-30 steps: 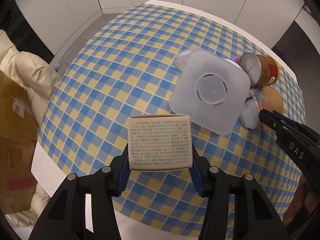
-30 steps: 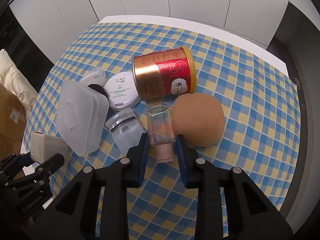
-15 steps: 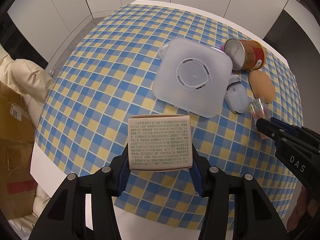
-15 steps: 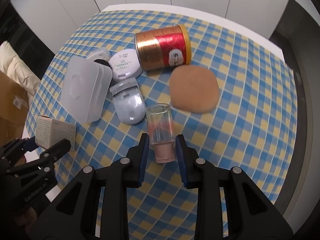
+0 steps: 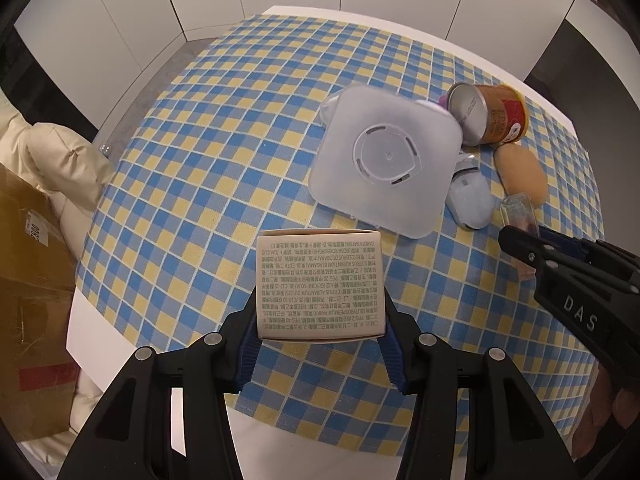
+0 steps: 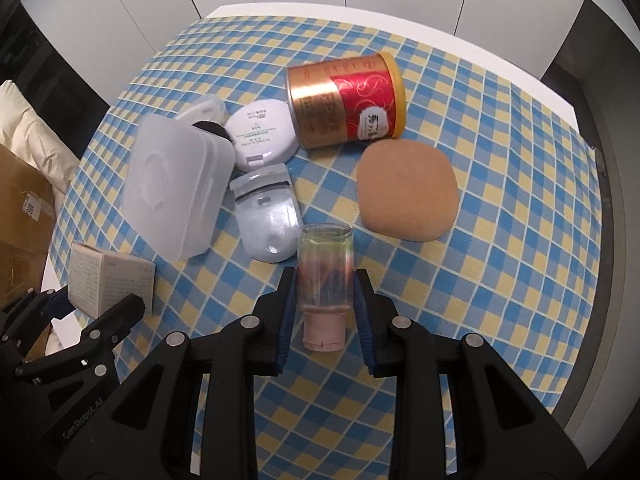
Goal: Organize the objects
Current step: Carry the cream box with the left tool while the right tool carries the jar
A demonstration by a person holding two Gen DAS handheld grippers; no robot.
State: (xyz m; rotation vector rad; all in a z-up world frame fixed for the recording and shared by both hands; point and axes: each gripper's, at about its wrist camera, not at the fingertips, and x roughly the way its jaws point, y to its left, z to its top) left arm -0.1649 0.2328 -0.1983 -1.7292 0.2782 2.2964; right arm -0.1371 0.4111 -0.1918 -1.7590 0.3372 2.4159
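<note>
A cream carton (image 5: 320, 284) printed with small text hangs over the near edge of the checked table (image 5: 240, 120), and my left gripper (image 5: 320, 314) is shut on its sides. My right gripper (image 6: 324, 288) is shut on a clear bottle (image 6: 325, 268) with a pink cap, held just in front of the cluster. In the left wrist view the right gripper (image 5: 528, 238) shows at the right, and in the right wrist view the left gripper (image 6: 94, 300) with the carton (image 6: 112, 280) shows at the lower left.
A translucent square plastic box (image 6: 176, 184), a white round compact (image 6: 262, 136), a pale curler-like tool (image 6: 268, 216), a gold and red can (image 6: 344, 104) on its side and a tan puff (image 6: 408, 188) crowd mid-table. A cardboard box (image 5: 28, 260) and a cream cushion (image 5: 52, 160) lie left of the table.
Both grippers have drawn back from the cluster with their loads. The bottle, earlier seen against the puff and the curler-like tool, now sits clear of them. Both grips are unchanged.
</note>
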